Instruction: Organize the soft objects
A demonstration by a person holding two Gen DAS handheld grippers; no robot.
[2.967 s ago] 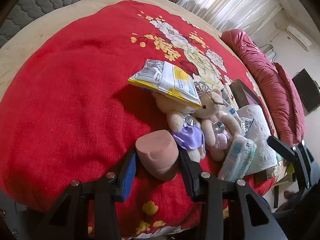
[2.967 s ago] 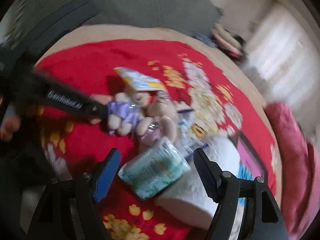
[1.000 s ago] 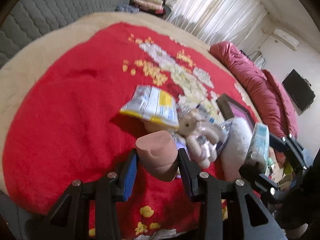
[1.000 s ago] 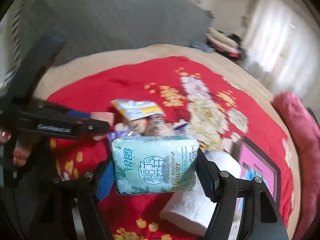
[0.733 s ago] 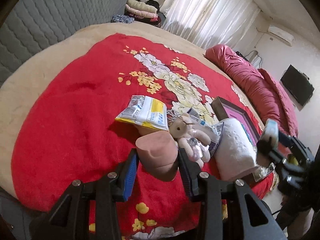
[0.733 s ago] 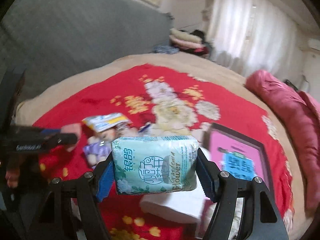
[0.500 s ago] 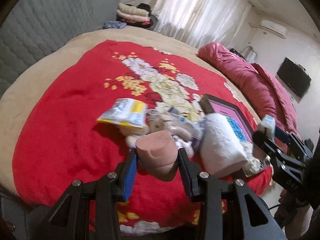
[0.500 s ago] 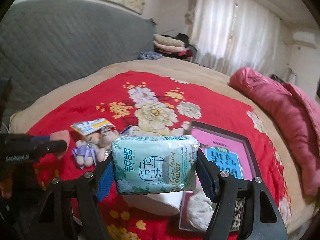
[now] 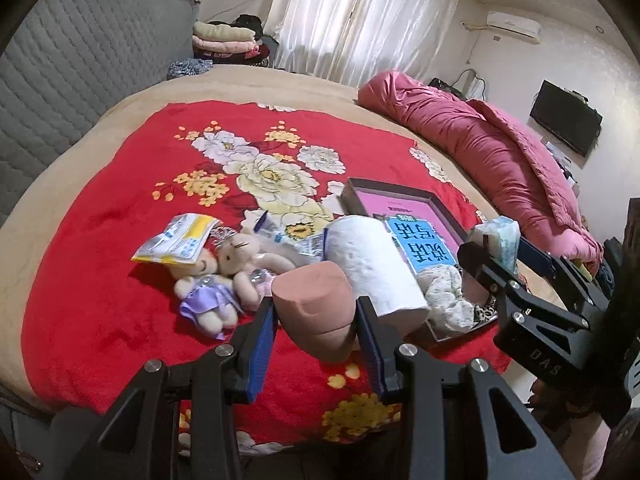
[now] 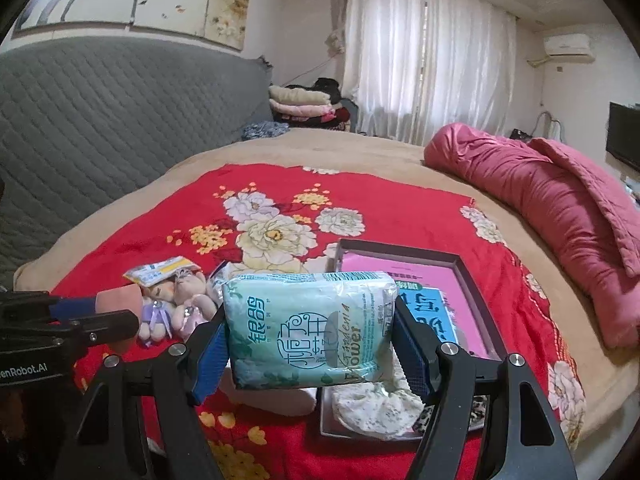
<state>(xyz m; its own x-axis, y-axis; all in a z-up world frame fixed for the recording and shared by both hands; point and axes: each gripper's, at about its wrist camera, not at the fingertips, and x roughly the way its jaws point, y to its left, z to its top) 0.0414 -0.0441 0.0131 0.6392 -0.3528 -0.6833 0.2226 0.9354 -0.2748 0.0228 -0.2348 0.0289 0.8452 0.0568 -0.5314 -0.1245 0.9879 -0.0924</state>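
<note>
My left gripper (image 9: 316,320) is shut on a pink makeup sponge (image 9: 314,312) and holds it above the red floral blanket (image 9: 120,208). My right gripper (image 10: 310,330) is shut on a pale green tissue pack (image 10: 308,326), held up over the near end of a dark-framed pink tray (image 10: 460,264). The right gripper with its pack also shows in the left wrist view (image 9: 496,240). Two small teddy bears (image 9: 224,276) lie on the blanket left of a white paper roll (image 9: 372,264). A yellow-white packet (image 9: 180,236) rests on the bears.
The tray (image 9: 356,190) holds a blue-printed card (image 9: 420,240) and a lacy cloth (image 9: 444,292). A rolled pink quilt (image 9: 500,152) lies along the bed's far right. A grey quilted headboard (image 10: 100,120) stands at left. Folded clothes (image 10: 300,104) are stacked behind the bed.
Both grippers have lifted and pulled back from the bed, each still holding its object. The right gripper picked up the tissue pack and carried it over the tray.
</note>
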